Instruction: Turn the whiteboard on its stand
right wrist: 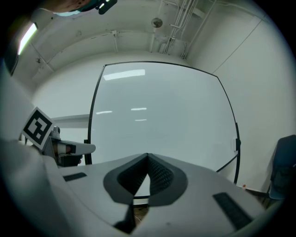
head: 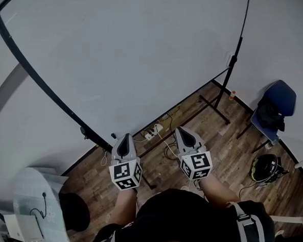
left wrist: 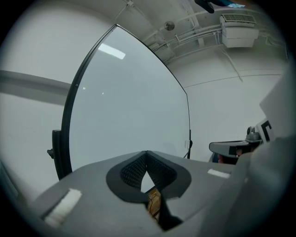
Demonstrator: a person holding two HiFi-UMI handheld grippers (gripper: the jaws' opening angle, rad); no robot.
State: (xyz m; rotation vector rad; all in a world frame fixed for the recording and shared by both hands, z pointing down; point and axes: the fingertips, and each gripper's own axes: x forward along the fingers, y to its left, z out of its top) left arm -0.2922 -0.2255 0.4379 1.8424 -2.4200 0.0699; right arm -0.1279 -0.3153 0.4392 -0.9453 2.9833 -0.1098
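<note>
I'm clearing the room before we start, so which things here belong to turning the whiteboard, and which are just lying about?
For the job: whiteboard, its stand, left claw, right claw, both shut and empty.
Lying about: blue chair, helmet, power strip on the floor.

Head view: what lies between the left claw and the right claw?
A white power strip with loose cables, on the brown wooden plank floor, lies between the left claw and the right claw. It shows in the head view.

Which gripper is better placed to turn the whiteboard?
Probably left: the left gripper sits nearer the whiteboard frame's lower edge, while the right gripper is farther off. Both jaws are shut.
</note>
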